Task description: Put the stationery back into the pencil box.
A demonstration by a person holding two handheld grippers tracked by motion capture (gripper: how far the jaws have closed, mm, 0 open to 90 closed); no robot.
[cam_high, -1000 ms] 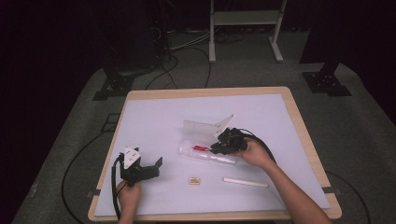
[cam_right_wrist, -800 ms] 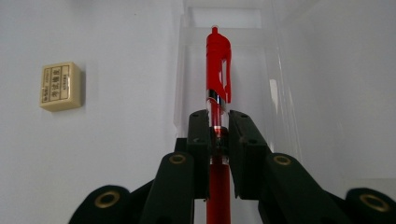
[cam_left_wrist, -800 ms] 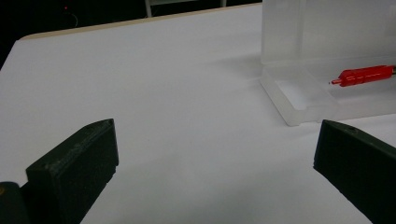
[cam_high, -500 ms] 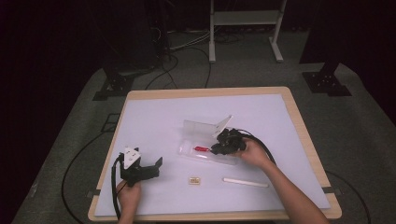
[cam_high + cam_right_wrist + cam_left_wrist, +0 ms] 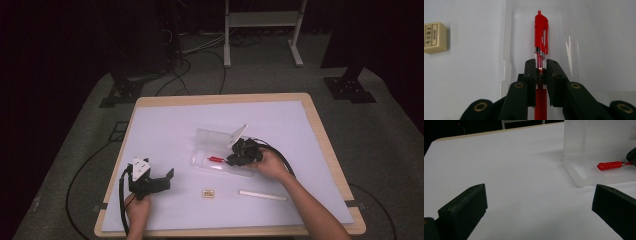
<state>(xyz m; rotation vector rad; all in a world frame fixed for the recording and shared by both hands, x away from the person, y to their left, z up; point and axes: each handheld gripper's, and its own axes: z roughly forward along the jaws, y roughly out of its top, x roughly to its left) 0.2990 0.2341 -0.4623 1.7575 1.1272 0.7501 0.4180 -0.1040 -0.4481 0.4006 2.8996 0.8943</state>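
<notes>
desk [image 5: 170,120] carrying everything | clear case [image 5: 220,150] lying open mid-desk | right gripper [image 5: 235,159] jaws clamping the red pen [image 5: 540,32] inside the case | left gripper [image 5: 165,179] sitting near-left, jaws gaping, empty | white stick [image 5: 262,195] and eraser [image 5: 208,193] lying in front

Both grippers are black. The left gripper [image 5: 160,181] carries a pale grey three-cornered plate [image 5: 139,167] on top, and a black cable [image 5: 121,200] loops from it. Its jaws are thick, blocky and matte, with small pin holes near the tips. The right gripper [image 5: 540,72] has slim, flat jaws on hinged black links fastened by brass-coloured rivets [image 5: 519,85]. The person's forearms [image 5: 312,212] are bare, with no sleeves.
</notes>
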